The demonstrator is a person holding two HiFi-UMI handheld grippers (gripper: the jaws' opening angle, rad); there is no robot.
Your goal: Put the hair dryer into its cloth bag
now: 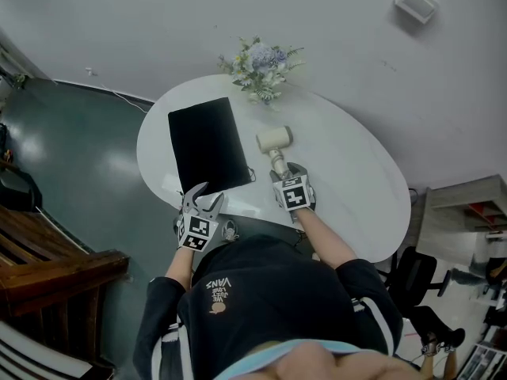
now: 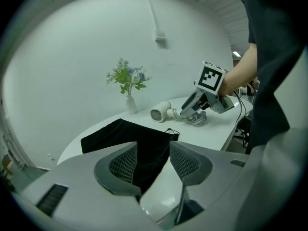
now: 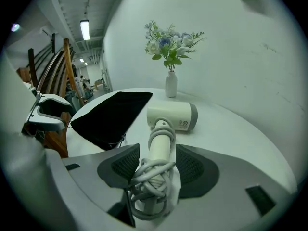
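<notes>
A black cloth bag (image 1: 207, 145) lies flat on the round white table (image 1: 352, 188), its drawstring mouth toward me. To its right lies a cream hair dryer (image 1: 275, 140), with the handle pointing at me and the cord wound round it. My left gripper (image 1: 208, 192) is open just above the bag's near edge (image 2: 144, 146), nothing gripped. My right gripper (image 1: 287, 174) is open around the dryer's handle (image 3: 161, 143). The coiled cord (image 3: 151, 177) sits between the pads, with a gap showing at the right pad. The left gripper view shows the dryer (image 2: 161, 112) and the right gripper (image 2: 191, 111).
A white vase of flowers (image 1: 260, 68) stands at the table's far edge, behind the dryer (image 3: 171, 83). A wooden bench (image 1: 47, 264) is on the floor at the left, a black chair (image 1: 408, 271) at the right. My body is against the table's near edge.
</notes>
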